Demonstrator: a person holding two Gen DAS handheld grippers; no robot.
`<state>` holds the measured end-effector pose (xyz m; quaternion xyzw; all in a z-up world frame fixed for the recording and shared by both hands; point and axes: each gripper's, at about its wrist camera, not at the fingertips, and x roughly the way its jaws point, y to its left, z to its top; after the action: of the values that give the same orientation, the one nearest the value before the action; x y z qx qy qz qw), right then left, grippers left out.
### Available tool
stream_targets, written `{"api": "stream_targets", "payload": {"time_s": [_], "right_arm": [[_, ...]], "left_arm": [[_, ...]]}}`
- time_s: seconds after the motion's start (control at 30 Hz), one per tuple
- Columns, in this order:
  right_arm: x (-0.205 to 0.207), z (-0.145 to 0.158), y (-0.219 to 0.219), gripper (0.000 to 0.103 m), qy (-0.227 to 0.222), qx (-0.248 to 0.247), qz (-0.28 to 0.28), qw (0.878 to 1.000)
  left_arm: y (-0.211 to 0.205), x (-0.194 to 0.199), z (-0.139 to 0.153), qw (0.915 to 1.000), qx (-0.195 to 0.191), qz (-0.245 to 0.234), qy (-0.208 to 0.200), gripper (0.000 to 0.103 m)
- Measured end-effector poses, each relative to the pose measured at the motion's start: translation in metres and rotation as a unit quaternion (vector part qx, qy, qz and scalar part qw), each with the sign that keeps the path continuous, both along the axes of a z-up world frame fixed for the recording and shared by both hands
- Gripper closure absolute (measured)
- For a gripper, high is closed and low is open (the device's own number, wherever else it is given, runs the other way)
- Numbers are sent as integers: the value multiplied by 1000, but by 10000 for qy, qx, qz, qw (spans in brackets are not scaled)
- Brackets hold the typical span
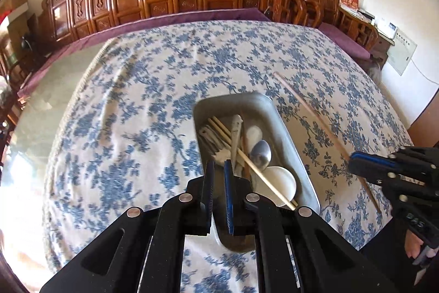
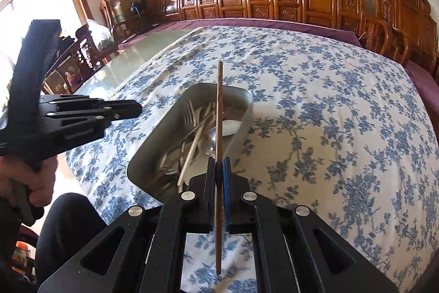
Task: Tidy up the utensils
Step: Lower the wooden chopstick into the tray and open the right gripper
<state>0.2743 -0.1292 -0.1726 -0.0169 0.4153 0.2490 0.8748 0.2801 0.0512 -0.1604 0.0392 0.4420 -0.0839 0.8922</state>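
Now the chopstick [image 2: 218, 144] sits pinched upright in the right gripper [image 2: 219, 169], jaws closed on its lower half, poised beside the metal tray [image 2: 153, 150] of utensils. Gripped so low, it could pivot or slip. The left gripper [image 1: 218, 172] hovers over the tray, narrowly parted, empty.

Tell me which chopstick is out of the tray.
The dark brown chopstick, pinched in the right tool and held above the metal tray. The pale chopsticks lie inside the tray among forks and spoons.
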Motion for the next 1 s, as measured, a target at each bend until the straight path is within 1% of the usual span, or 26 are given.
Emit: {"api": "stream_targets", "payload": {"time_s": [0.07,0.13,0.2,0.23,0.33,0.4,0.47,0.5,0.6,0.8,1.0], "right_arm": [[4,-2,8,97,43,-1,23,10000],[8,-4,14,97,87,-1,34,10000],[14,-6,20,97,152,2,28,9999],[16,-7,22,97,181,7,24,9998],[27,-12,30,97,323,29,-11,9995],[32,-15,35,97,395,37,-24,9992],[39,-20,42,97,486,12,-33,9988],[43,-22,46,97,540,-3,-43,9985],[47,-30,57,97,653,-63,-15,9978],[55,-44,74,97,867,-197,-54,9960],[64,-55,78,97,1081,-37,-294,9937]], "left_arm": [[6,-3,4,10000,11,21,-32,96],[13,-6,7,10000,2,58,-53,91],[18,-9,9,9999,-12,82,-87,83],[21,-9,9,9999,-20,96,-90,82],[29,-11,8,9998,-60,139,-86,67],[34,-13,8,9998,-68,176,-95,51],[40,-14,7,9996,-72,250,-123,40],[43,-14,7,9995,-78,285,-124,34],[50,-15,4,9992,-71,375,-131,23],[59,-15,-6,9989,-68,465,-41,22],[63,-15,-10,9988,-122,483,23,22]]}}
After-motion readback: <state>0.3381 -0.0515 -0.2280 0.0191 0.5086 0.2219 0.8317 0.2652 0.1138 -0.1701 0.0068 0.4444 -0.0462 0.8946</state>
